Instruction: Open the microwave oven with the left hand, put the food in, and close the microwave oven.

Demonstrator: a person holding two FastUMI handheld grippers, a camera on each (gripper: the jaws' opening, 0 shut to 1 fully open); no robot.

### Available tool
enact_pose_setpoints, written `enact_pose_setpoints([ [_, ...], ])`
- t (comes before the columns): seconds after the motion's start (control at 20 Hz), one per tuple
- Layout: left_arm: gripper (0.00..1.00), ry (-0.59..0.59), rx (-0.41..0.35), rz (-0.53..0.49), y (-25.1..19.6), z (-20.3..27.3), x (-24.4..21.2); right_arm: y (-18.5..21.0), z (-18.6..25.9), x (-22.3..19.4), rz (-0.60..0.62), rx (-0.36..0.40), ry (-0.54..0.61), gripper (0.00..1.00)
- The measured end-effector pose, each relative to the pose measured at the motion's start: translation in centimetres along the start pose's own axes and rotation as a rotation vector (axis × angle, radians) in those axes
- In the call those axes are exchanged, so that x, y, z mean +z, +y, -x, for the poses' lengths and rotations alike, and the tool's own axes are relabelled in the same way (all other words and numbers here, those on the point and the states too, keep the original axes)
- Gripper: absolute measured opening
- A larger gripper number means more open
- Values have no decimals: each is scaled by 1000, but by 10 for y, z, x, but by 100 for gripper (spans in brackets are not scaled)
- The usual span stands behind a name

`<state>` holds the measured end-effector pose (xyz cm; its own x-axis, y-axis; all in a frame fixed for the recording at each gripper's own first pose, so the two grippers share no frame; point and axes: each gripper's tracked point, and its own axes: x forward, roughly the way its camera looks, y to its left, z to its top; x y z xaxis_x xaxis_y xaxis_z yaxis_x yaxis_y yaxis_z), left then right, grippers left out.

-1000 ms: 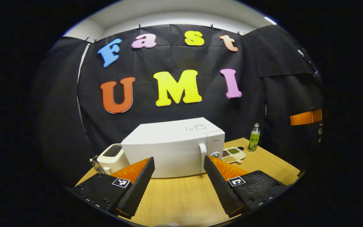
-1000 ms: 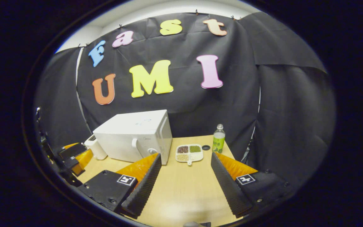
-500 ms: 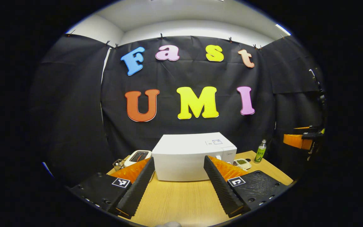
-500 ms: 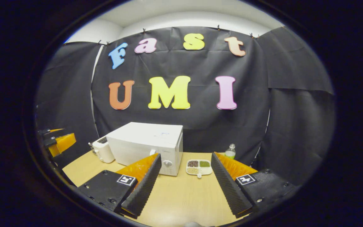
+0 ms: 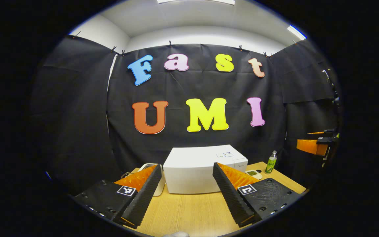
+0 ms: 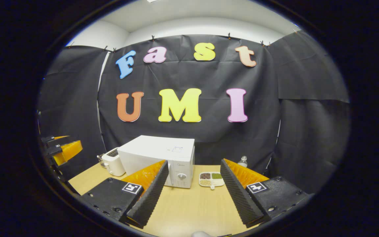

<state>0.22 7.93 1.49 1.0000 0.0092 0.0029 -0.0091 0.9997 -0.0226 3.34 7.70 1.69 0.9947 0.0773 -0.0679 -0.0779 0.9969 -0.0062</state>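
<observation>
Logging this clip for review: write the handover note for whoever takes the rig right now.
Left gripper: open, empty, raised above the table in front of the microwave oven.
Right gripper: open, empty, facing the food tray.
The microwave oven's door is shut. The food tray, four compartments of grains, sits on the table just right of the oven, with a green-labelled bottle behind it and a toaster on the oven's left.
Done: nothing yet.
Left: open door with left gripper, load the tray, close.
</observation>
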Motion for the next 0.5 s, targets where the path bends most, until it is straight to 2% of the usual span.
enact_pose_setpoints([
  [0.05,96,-3,-5,2,0,0,2,0,1,2,-1,-4,-3,92],
  [0.1,96,-8,-10,-1,0,1,3,-1,4,4,-2,-9,-4,100],
  [0.35,96,-10,-18,-4,0,-2,7,-3,10,16,-3,-37,-32,100],
  [0.4,96,-11,-23,-4,0,-2,7,-2,10,18,-4,-37,-33,92],
  [0.5,96,-11,-30,-4,1,-2,8,-1,11,19,-10,-42,-38,92],
])
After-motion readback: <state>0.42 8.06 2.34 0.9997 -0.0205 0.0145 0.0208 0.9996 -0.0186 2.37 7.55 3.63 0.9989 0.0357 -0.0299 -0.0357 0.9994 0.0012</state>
